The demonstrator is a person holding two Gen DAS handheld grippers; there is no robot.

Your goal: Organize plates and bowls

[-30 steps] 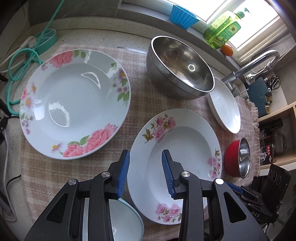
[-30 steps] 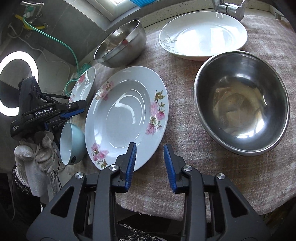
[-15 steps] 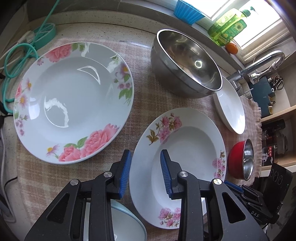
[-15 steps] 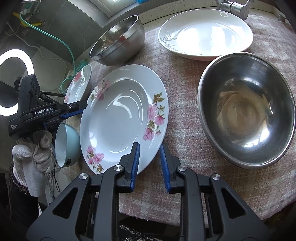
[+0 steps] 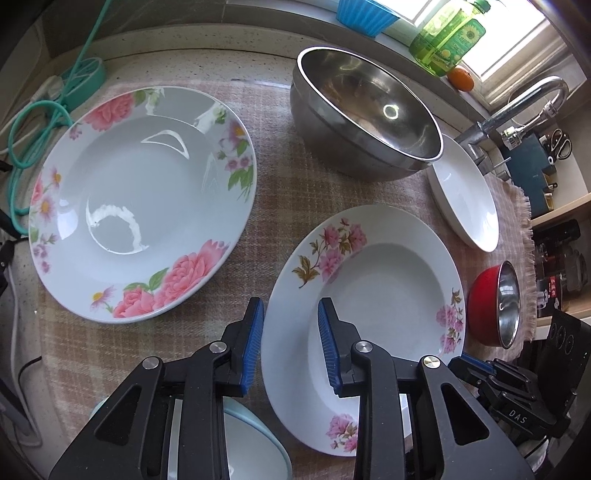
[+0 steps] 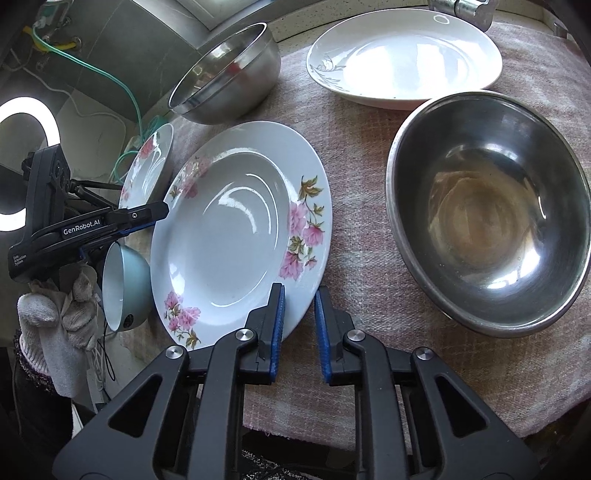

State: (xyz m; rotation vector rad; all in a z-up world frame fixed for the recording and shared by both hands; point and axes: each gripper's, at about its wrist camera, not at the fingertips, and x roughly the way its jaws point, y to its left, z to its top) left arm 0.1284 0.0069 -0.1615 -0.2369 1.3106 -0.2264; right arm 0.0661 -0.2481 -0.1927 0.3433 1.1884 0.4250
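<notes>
Checked cloth [image 5: 288, 192], three plates [image 5: 140, 199], four bowls [image 5: 369, 122]

Daylight pours in from a window [image 5: 517, 33] at the upper right of the left wrist view, blown out to near white, and it lays hard glare on the rose plate [image 5: 144, 199] and a bright spot inside the steel bowl [image 5: 369, 110]. In the right wrist view a ring light [image 6: 26, 162] glows at the left edge, streaking the pink-flowered plate [image 6: 236, 229], while the white plate [image 6: 406, 55] at the top is washed pale. Both pictures are sharp in the middle, bend strongly outward, and darken to black at the corners.
</notes>
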